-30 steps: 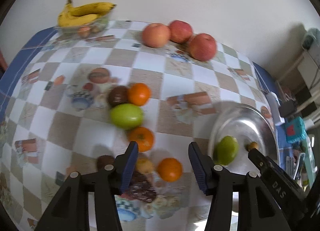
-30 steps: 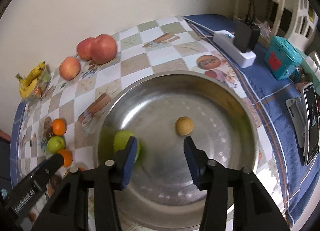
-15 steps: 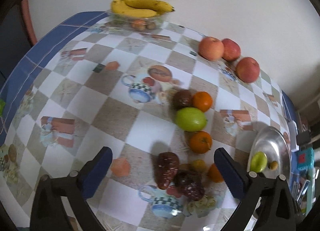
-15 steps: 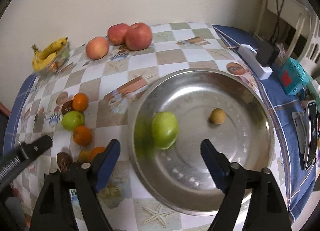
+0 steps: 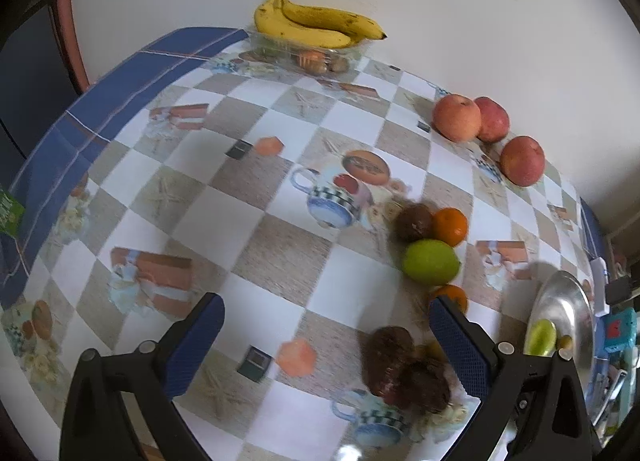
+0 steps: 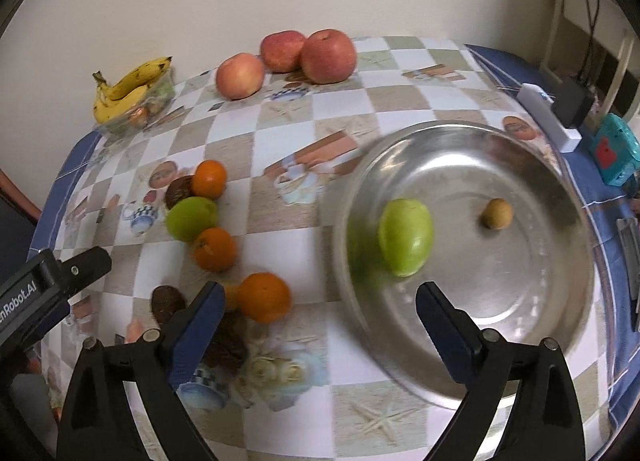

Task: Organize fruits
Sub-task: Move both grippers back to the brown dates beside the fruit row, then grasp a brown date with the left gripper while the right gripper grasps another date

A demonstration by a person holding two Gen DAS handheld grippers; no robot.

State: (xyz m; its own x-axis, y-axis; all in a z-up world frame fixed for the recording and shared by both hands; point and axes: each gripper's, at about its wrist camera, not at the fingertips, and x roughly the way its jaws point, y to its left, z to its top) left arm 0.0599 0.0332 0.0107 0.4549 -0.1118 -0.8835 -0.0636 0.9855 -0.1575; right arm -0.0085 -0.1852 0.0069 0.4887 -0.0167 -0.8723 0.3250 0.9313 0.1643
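Right wrist: three apples, three oranges.

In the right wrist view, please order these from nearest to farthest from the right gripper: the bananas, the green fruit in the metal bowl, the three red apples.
From the right gripper:
1. Green fruit, in the metal bowl, just beyond the open jaws.
2. Three red apples, at the far table edge by the wall.
3. Bananas, on a clear container at the far left corner.
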